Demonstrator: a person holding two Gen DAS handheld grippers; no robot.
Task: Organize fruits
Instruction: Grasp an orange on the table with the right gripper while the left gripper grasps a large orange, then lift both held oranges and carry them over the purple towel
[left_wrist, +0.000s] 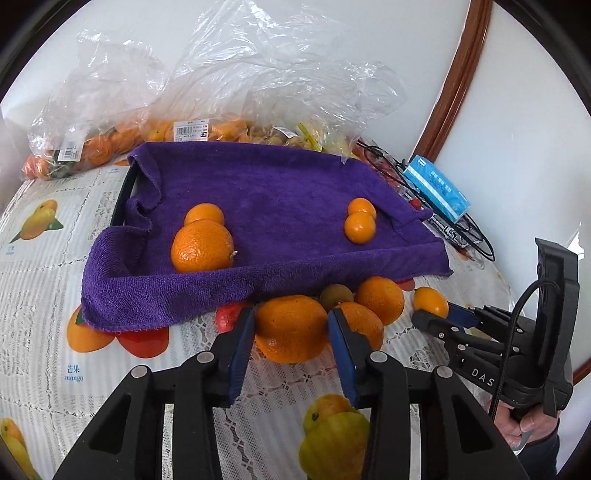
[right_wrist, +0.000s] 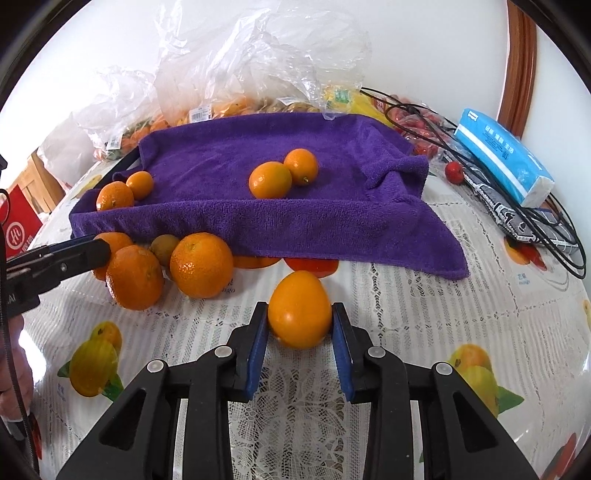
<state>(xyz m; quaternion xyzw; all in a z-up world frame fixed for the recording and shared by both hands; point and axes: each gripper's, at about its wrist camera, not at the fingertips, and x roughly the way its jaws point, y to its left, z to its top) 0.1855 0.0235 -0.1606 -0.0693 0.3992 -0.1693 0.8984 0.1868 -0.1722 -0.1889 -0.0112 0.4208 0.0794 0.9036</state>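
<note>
Biggest thing on my feeds is the table (right_wrist: 424, 295), round-ish, covered in a lace cloth printed with fruit pictures. Along its far edge sit crumpled clear plastic bags (left_wrist: 236, 74) with more fruit inside and price labels stuck on.

In front of those is a tray draped with a purple towel (left_wrist: 266, 199), whose near edge hangs over onto the table. On the towel I've got two pairs: an orange with a smaller one touching behind it at the left end (left_wrist: 202, 245), and two small kumquat-looking fruits touching each other toward the right end (left_wrist: 360, 220).

At the table's far right edge lies a blue tissue pack (right_wrist: 504, 155) on top of some black cables.

Just off the towel's near edge there's a loose cluster of oranges plus one greenish fruit (left_wrist: 336, 295).

My left gripper (left_wrist: 291, 332) is clamped on the big orange (left_wrist: 291, 328) at the front of that cluster, both blue pads pressed on its sides, orange still on the table as far as I can tell.

My right gripper (right_wrist: 300, 321) is clamped on a small smooth oval orange fruit (right_wrist: 299, 310), a bit right of the cluster near the towel's hanging edge.
</note>
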